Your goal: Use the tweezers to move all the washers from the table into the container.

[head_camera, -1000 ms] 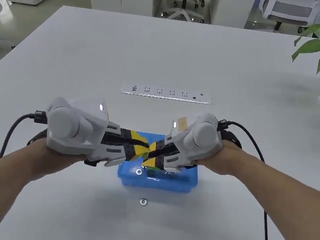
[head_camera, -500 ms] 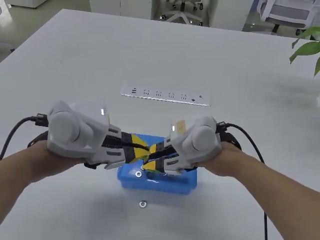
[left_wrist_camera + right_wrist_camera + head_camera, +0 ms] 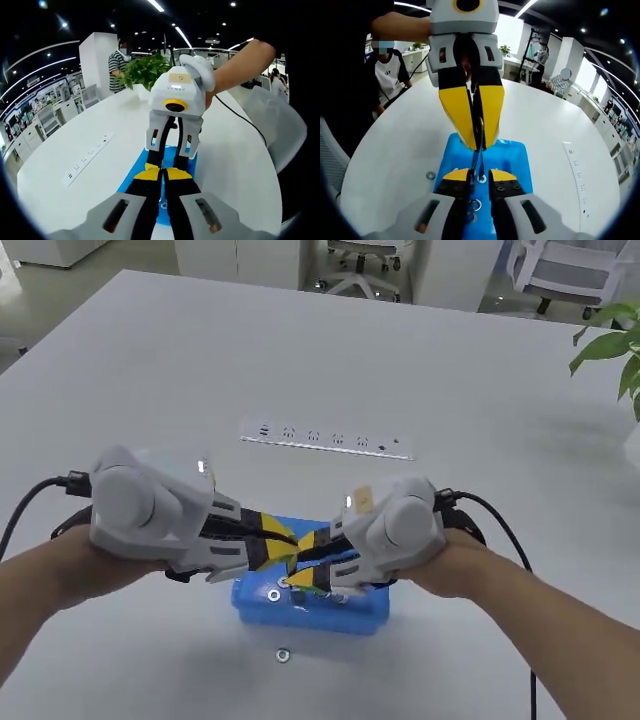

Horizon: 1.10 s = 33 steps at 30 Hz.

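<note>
Over the blue container (image 3: 345,618) my two grippers meet tip to tip. The left gripper (image 3: 284,542) is shut on the thin metal tweezers (image 3: 479,145), which run from its yellow jaws down between the yellow tips of my right gripper (image 3: 480,176). The right gripper's jaws stand pressed close on the tweezers' lower end. Just below the tweezers' tip a washer (image 3: 481,178) lies inside the container, and more washers (image 3: 475,204) lie nearer me in it. One washer (image 3: 283,654) rests on the white table in front of the container.
A white power strip (image 3: 325,438) lies on the table (image 3: 450,390) beyond the grippers. A green plant (image 3: 610,340) reaches in at the right edge. Black cables trail from both grippers. People stand in the background of the gripper views.
The headset has tilted, so the whole picture has slid a little. Both grippers stay joined over the container, slightly lower toward it.
</note>
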Each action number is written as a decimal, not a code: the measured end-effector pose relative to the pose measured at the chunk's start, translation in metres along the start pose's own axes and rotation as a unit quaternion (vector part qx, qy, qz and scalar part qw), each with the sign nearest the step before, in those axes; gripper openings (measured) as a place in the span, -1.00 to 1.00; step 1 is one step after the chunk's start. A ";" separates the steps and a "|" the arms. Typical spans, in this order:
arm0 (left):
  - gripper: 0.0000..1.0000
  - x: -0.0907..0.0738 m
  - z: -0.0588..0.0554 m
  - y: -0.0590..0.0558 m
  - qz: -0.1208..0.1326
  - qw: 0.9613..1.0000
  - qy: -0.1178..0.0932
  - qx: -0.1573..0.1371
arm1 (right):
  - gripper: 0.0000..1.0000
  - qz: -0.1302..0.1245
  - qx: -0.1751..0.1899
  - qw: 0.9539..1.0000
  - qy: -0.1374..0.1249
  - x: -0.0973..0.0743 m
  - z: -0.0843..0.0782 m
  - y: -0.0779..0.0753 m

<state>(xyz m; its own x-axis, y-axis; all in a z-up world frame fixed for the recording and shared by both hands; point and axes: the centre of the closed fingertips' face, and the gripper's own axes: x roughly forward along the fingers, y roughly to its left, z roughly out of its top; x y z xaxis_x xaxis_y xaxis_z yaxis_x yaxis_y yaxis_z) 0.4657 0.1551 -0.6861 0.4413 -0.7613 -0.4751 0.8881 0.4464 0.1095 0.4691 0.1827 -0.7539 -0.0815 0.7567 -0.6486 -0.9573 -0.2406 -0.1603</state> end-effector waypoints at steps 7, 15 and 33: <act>-0.89 -0.003 0.003 0.001 0.000 1.000 -0.002 -0.001 | -0.62 -0.012 0.003 1.000 -0.001 -0.011 0.004 -0.003; -0.89 -0.005 0.008 0.000 0.000 1.000 -0.001 0.001 | -0.51 -0.024 0.017 1.000 0.005 -0.024 0.002 -0.002; -0.89 -0.018 0.025 -0.011 -0.003 1.000 -0.002 0.007 | -0.24 -0.074 0.082 0.994 0.007 -0.063 0.001 0.008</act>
<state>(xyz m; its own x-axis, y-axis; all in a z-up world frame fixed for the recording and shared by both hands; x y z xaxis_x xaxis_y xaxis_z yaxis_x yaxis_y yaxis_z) 0.4511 0.1519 -0.6572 0.4371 -0.7653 -0.4725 0.8921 0.4359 0.1193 0.4666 0.1339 -0.7138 0.0657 0.7674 -0.6378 -0.9909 -0.0249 -0.1320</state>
